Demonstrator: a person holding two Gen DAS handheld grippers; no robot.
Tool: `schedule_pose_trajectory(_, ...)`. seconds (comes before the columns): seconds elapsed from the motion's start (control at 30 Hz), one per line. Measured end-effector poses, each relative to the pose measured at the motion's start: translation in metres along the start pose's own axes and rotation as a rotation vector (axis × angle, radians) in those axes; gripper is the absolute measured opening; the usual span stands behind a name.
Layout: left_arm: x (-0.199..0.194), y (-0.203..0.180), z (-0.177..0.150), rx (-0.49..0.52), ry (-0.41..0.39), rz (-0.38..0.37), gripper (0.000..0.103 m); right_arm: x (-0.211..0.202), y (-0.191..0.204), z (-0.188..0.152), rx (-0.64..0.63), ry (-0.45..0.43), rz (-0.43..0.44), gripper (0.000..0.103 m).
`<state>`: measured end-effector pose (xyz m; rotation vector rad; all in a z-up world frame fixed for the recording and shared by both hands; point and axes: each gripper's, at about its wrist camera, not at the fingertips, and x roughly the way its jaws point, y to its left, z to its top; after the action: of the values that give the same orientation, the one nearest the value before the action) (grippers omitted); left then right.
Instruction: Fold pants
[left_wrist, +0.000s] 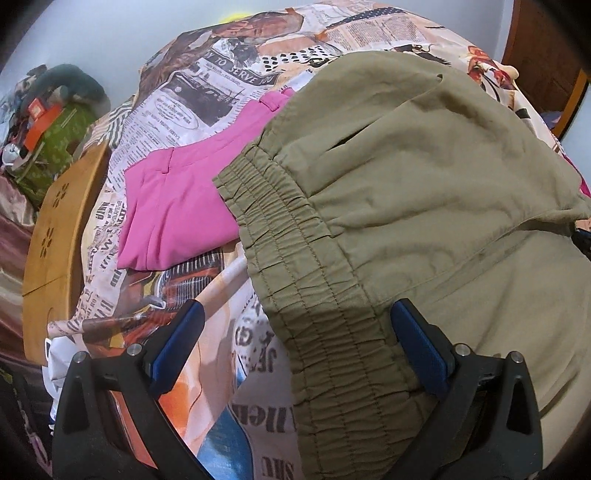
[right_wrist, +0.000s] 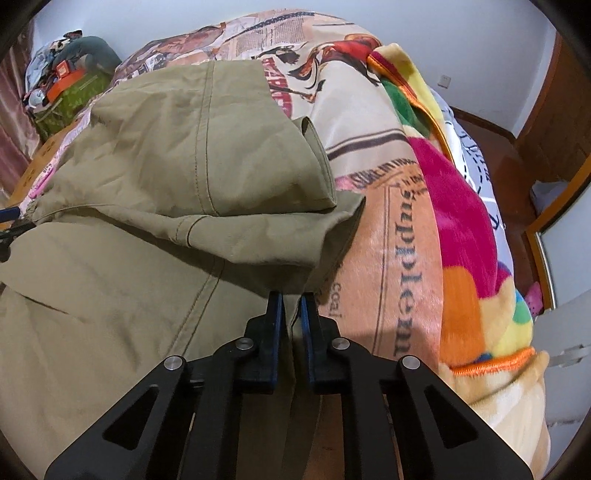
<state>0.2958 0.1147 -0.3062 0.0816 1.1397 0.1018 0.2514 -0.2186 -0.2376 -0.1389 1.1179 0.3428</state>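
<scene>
Lying on the bedspread (left_wrist: 207, 74): khaki pants (left_wrist: 424, 177), pink pants (left_wrist: 177, 206) beside them. Left gripper (left_wrist: 295, 325) gaping around the waistband (left_wrist: 295, 266); right gripper (right_wrist: 291, 306) pinching a pant hem.

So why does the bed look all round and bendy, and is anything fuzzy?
Left wrist view: the fisheye lens bulges the bed cover, corners go dark, the green pants look sharp. Right wrist view: same bulge, and the bright blanket blurs toward the edge.

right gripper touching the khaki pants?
Touching. The right wrist view shows the right gripper shut, its blue pads pinching the khaki pants' hem edge.
</scene>
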Motion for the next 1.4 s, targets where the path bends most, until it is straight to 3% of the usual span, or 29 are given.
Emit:
schedule_pose_trajectory(0.2,-0.003,0.007,0.004,-0.043,0.032,-0.046,0.102,-0.007,-0.002,0.000,0.019,0.021,0.024,0.010)
schedule_pose_trajectory(0.4,-0.030,0.018,0.015,-0.065,-0.029,-0.043,0.102,-0.041,-0.007,0.005,0.033,-0.053,0.048,0.011)
schedule_pose_trajectory(0.6,-0.030,0.028,0.033,-0.105,-0.041,-0.037,0.102,-0.057,-0.001,0.027,0.013,-0.156,0.059,0.041)
schedule_pose_trajectory(0.67,-0.021,0.031,0.037,-0.118,-0.021,-0.046,0.102,-0.053,0.003,0.036,0.000,-0.168,0.055,0.042)
schedule_pose_trajectory(0.9,0.002,0.026,0.037,-0.110,0.028,-0.063,0.102,-0.015,0.002,0.055,-0.026,-0.118,0.025,0.043)
schedule_pose_trajectory(1.03,0.014,0.023,0.037,-0.103,0.049,-0.069,0.102,0.004,-0.002,0.057,-0.022,-0.070,0.058,0.043)
schedule_pose_trajectory(1.23,0.023,0.019,0.035,-0.101,0.055,-0.066,0.102,0.010,-0.002,0.054,0.010,-0.077,0.118,0.042)
schedule_pose_trajectory(1.4,0.019,0.014,0.034,-0.072,0.019,-0.010,0.101,0.011,0.006,0.055,-0.035,-0.084,0.087,0.020)
